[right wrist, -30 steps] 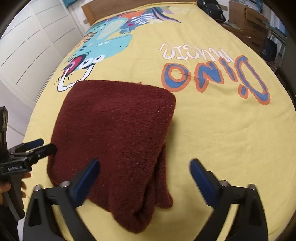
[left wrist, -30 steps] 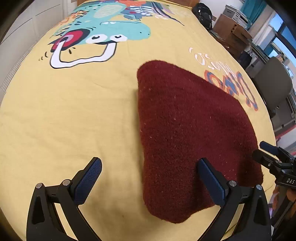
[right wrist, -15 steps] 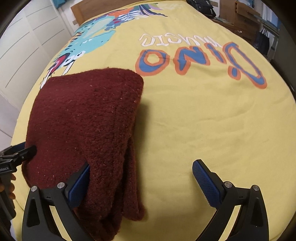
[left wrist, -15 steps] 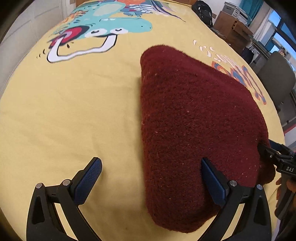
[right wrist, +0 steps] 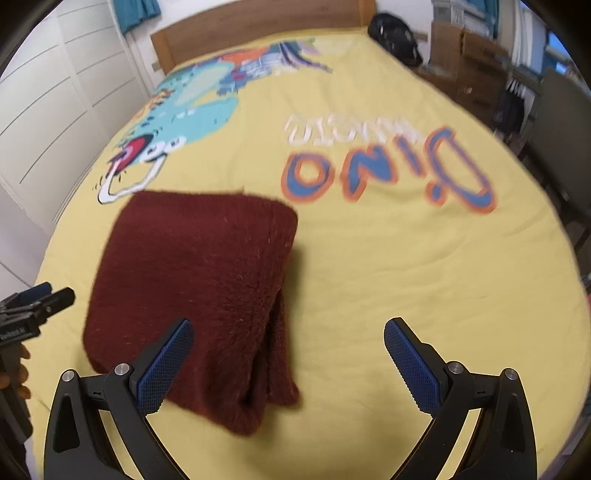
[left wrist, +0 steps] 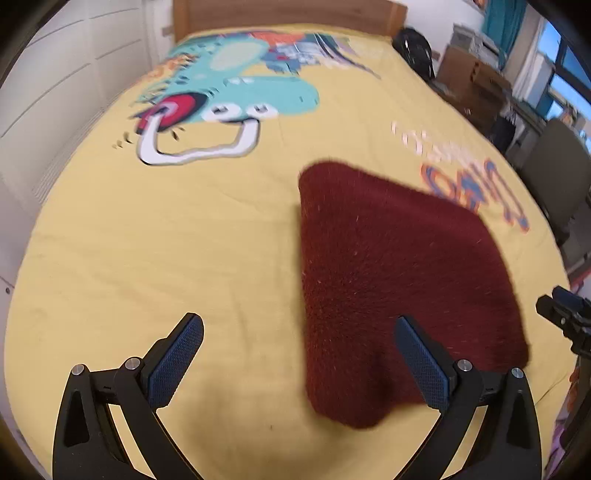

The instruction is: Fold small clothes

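A dark red fuzzy garment (left wrist: 391, 273) (right wrist: 199, 280) lies folded into a thick block on the yellow dinosaur bedspread (left wrist: 184, 240) (right wrist: 388, 266). My left gripper (left wrist: 299, 358) hangs open above the block's left near edge, holding nothing. Over the block's right near corner my right gripper (right wrist: 288, 358) is open too, its pads bare. In the left wrist view the right gripper's tips (left wrist: 561, 310) show at the right edge. The left gripper's tips (right wrist: 37, 299) show at the left edge of the right wrist view, with a hand (right wrist: 14, 373) below them.
A wooden headboard (right wrist: 258, 26) closes the far end of the bed. White panelled doors (right wrist: 48, 110) line the left side. Cardboard boxes (left wrist: 469, 85), a black bag (left wrist: 413, 51) and a chair (left wrist: 554, 173) stand along the right side.
Both grippers have pulled back and up from the red garment, which looks smaller now. Half a second ago they were low at its near edge. The garment stays folded on the bed.
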